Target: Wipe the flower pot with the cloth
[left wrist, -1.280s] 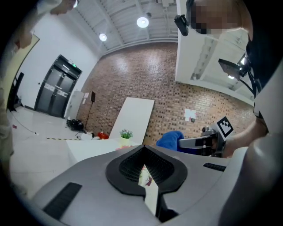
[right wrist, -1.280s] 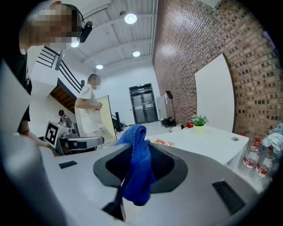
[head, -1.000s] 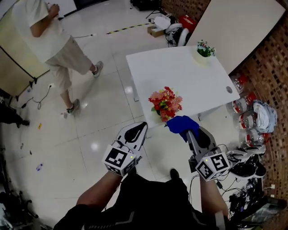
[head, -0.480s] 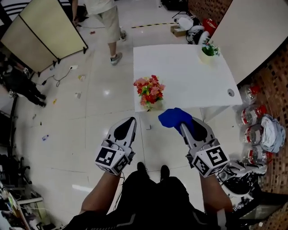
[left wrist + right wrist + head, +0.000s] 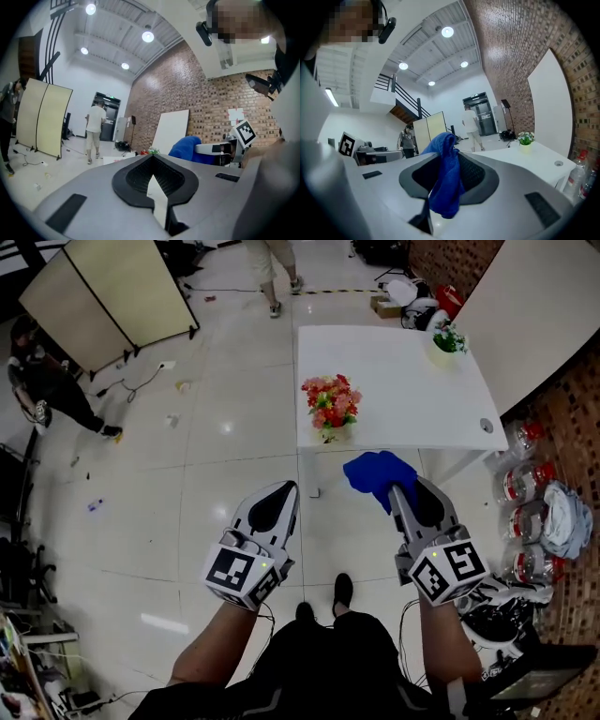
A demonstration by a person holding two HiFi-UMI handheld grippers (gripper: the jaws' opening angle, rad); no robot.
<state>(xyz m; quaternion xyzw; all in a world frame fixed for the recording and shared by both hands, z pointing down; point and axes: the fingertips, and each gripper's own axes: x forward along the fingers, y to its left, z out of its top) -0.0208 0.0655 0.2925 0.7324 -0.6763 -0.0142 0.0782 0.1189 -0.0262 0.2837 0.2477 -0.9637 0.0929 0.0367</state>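
A pot of red and pink flowers [image 5: 330, 407] stands at the near left edge of the white table [image 5: 403, 381]. A smaller pale pot with a green plant [image 5: 448, 339] sits at the table's far right corner and also shows in the right gripper view [image 5: 526, 139]. My right gripper [image 5: 400, 493] is shut on a blue cloth [image 5: 377, 474], held over the floor just short of the table. The cloth [image 5: 446, 173] hangs bunched from the closed jaws. My left gripper [image 5: 284, 488] is shut and holds nothing, out over the floor left of the table.
A beige folding screen [image 5: 103, 292] stands at far left with a person [image 5: 52, 390] beside it. Another person's legs [image 5: 277, 268] are at the top. Plastic jars and bags [image 5: 530, 512] lie by the brick wall on the right. A small round fitting [image 5: 486, 426] marks the table.
The table and flower pot now lie farther up and away from my grippers. The standing person has walked off toward the far end. The right gripper still holds the cloth.
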